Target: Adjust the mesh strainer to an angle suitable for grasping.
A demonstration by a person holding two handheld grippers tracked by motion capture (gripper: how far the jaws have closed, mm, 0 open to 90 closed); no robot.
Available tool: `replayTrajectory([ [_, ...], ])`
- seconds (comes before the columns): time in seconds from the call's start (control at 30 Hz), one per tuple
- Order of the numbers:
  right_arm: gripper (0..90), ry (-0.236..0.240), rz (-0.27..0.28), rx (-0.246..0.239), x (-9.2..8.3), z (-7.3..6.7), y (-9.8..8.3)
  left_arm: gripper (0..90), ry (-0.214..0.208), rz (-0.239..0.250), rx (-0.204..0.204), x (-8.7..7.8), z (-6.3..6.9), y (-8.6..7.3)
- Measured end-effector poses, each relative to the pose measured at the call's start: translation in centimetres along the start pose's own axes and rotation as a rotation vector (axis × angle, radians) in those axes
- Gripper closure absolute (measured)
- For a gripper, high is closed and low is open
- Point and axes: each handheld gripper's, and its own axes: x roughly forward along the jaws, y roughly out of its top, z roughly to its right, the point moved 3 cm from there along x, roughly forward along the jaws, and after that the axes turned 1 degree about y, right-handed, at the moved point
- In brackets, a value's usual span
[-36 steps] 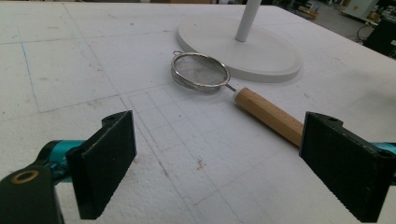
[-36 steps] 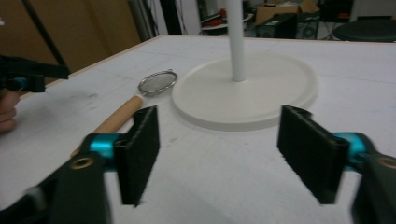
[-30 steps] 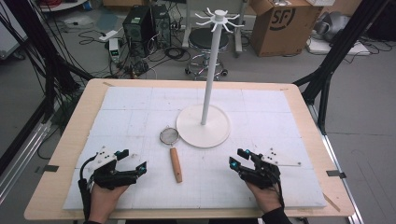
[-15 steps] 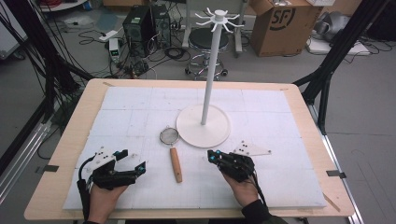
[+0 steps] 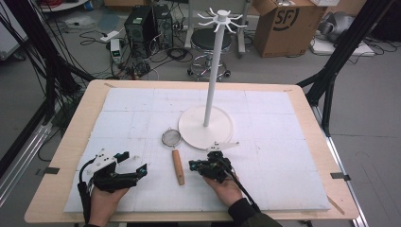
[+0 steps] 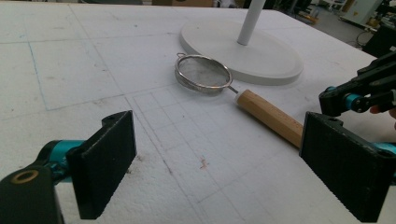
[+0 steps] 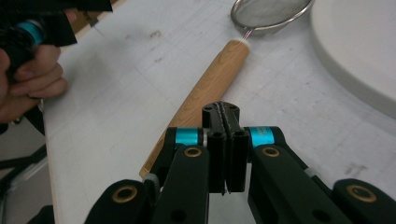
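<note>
Lying on the white mat (image 5: pixel 283 142), the strainer (image 5: pixel 171 138) rests just left of the stand base (image 5: pixel 189 127), wooden handle (image 5: pixel 178 166) toward the person. Right gripper (image 5: pixel 193 165): jaws pressed together, empty, just beside the handle. Left gripper (image 5: pixel 135 163): jaws wide, empty.

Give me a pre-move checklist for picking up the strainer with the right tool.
1. Right tool jaws open for a grasp: not ok, pressed shut, nothing between them.
2. Right tool lined up on the strainer's wooden handle: ok, the handle lies just ahead of its tips.
3. Strainer lying free: ok, flat on the white mat, mesh bowl beside the stand base, gap between them cannot tell.
4. Left tool out of the way: ok, open, apart from the handle.
5. Hook stand upright: ok.
</note>
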Motion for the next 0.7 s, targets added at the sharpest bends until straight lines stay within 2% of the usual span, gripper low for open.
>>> replayTrajectory([
  [0.13, 90.0, 0.006, -0.08, 0.018, 1.0, 0.0, 0.2, 11.5, 0.002, 0.002, -0.001, -0.1, -0.1, 0.0],
  [0.17, 90.0, 0.006, -0.08, 0.018, 1.0, 0.0, 0.2, 11.5, 0.003, 0.001, 0.001, -0.1, -0.1, 0.0],
  [0.27, 90.0, 0.002, -0.148, 0.009, 1.7, -0.3, 0.1, 11.5, 0.003, 0.002, -0.006, 0.0, -0.2, 0.0],
  [0.33, 90.0, -0.005, -0.165, -0.002, 1.8, -0.5, 0.1, 11.5, 0.004, 0.002, -0.005, 0.0, -0.2, 0.0],
  [0.37, 90.0, 0.014, -0.177, 0.003, 2.0, -0.7, 0.1, 11.5, 0.003, 0.001, -0.003, 0.0, -0.2, 0.0],
  [0.6, 90.0, 0.032, -0.204, -0.006, 2.7, -1.2, 0.4, 11.5, 0.006, -0.001, 0.0, 0.0, -0.2, 0.0],
  [0.7, 90.0, 0.051, -0.217, -0.025, 3.3, -2.0, 0.6, 11.5, 0.006, -0.001, -0.001, 0.0, -0.2, 0.0],
])
